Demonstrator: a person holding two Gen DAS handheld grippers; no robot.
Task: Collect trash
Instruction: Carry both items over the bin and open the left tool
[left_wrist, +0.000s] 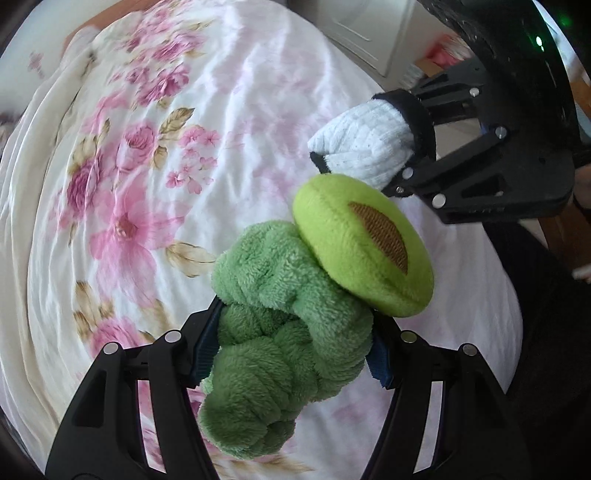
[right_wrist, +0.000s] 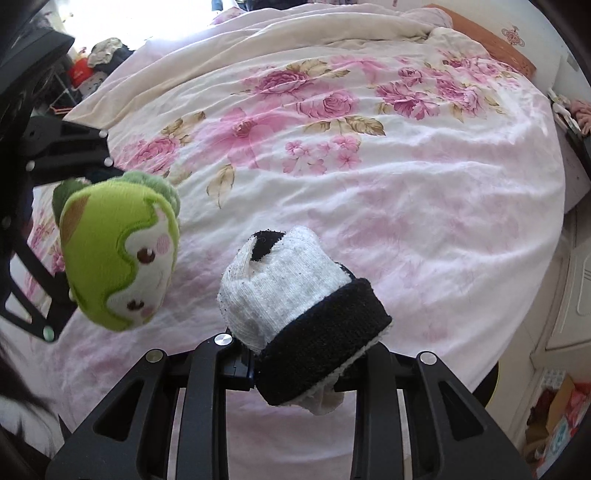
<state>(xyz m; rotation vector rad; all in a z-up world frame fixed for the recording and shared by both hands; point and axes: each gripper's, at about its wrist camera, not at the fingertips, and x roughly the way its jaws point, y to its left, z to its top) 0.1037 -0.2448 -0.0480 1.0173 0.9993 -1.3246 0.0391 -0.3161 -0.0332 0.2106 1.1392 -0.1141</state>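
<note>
My left gripper is shut on a rolled fuzzy green sock with a yellow-green plush avocado patch, held above the bed. It also shows at the left of the right wrist view, with a cartoon face. My right gripper is shut on a rolled white sock with a black cuff, also held above the bed. In the left wrist view that white sock hangs at the upper right, close to the green one, in the right gripper.
A white quilt with pink flowers covers the bed below both grippers. An orange pillow lies at the far right. Clutter stands beyond the bed's left side, and boxes sit on the floor at right.
</note>
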